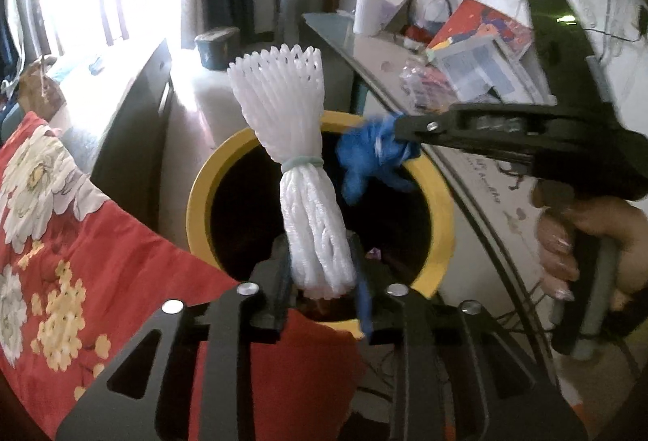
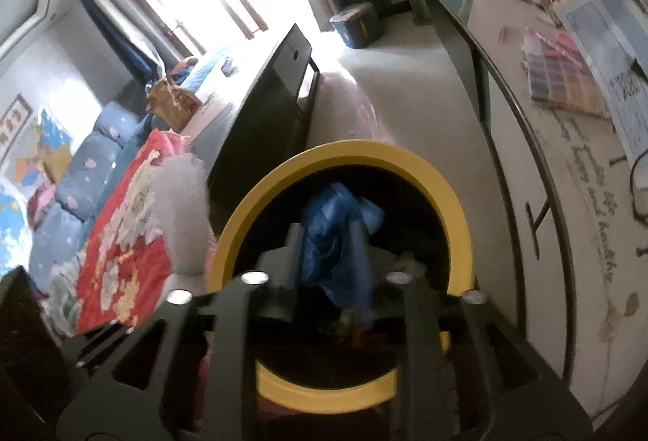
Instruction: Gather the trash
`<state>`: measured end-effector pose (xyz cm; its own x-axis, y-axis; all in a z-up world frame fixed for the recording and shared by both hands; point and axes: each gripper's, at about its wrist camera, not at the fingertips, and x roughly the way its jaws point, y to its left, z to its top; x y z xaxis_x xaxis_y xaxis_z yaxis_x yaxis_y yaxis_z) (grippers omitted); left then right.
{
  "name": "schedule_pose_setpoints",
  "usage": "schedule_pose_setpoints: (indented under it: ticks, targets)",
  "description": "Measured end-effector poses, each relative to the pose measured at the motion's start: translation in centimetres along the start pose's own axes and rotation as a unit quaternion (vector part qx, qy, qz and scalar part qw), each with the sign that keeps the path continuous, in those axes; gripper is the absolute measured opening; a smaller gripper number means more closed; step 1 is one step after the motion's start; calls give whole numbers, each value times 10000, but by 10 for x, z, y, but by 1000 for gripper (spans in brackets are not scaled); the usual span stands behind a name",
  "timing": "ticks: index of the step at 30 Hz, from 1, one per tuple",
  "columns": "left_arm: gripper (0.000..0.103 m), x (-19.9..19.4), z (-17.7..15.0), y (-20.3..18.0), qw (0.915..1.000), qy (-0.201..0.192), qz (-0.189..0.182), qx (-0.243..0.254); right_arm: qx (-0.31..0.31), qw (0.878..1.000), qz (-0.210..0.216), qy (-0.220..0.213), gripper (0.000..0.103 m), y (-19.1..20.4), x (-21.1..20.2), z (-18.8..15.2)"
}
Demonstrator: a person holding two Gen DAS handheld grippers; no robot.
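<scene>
**No legible text in either view**

The desk top (image 2: 583,198) carries lines of dark cursive handwriting running along its near edge, seen in the right wrist view, but the letters are too blurred and warped to read. The same script shows faintly on the desk in the left wrist view, again unreadable. A printed white sheet (image 2: 607,48) toward the desk's far right corner bears a pale blue block and small print too fine to make out.
</scene>
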<state>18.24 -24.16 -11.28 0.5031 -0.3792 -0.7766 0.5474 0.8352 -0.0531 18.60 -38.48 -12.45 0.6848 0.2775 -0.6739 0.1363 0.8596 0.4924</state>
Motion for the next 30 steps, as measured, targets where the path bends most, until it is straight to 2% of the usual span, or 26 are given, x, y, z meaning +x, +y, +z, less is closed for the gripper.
schedule_pose_setpoints:
  ticks: [2, 3, 5, 10, 17, 25, 30]
  targets:
    - [50, 2, 2, 4, 9999, 36, 29, -94, 0, 10000, -19, -25, 30, -1, -2, 1]
    - [55, 2, 2, 5, 9999, 22, 39, -125, -17, 10000, -23, -41, 31, -2, -4, 1]
    - [73, -3, 2, 10, 9998, -42, 85, -183, -32, 10000, -26, -67, 40, -2, -8, 0]
    - [92, -18, 2, 17, 9990, -200, 130, -371, -110, 9998, -12, -148, 59, 2, -19, -5]
    - [96, -41, -1, 31, 9966, -332, 344, -665, -397, 9988, 33, -286, 81, 21, -38, -12]
    - [96, -77, -12, 60, 9895, -581, 717, -1109, -773, 9960, 167, -422, 91, 51, -57, -25]
    - [96, -100, -22, 76, 9831, -753, 961, -1364, -1033, 9925, 212, -617, 92, 71, -68, -35]
